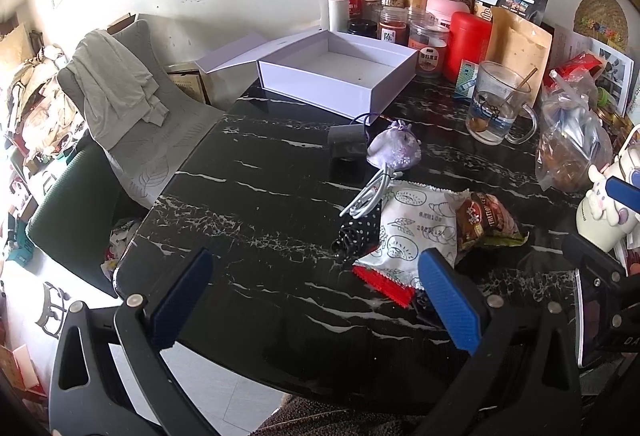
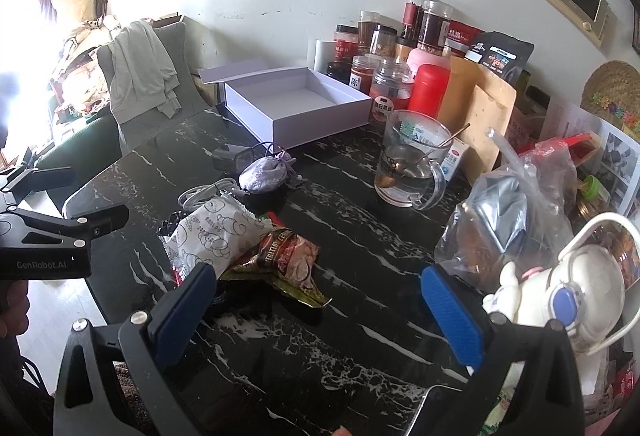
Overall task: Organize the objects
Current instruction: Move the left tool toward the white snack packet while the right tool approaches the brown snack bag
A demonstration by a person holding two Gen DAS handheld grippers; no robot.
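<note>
An open white box stands at the far side of the black marble table. In front of it lie a dark charger, a lilac pouch, a coiled white cable, a white printed snack bag and a brown snack packet. My left gripper hangs open above the near table edge, its right finger beside the white bag. My right gripper is open too, over bare table just before the brown packet.
Jars, red canisters and pouches crowd the back right. A glass mug, a clear plastic bag and a white character bottle stand on the right. A grey chair with cloth stands left. A phone lies at the near edge.
</note>
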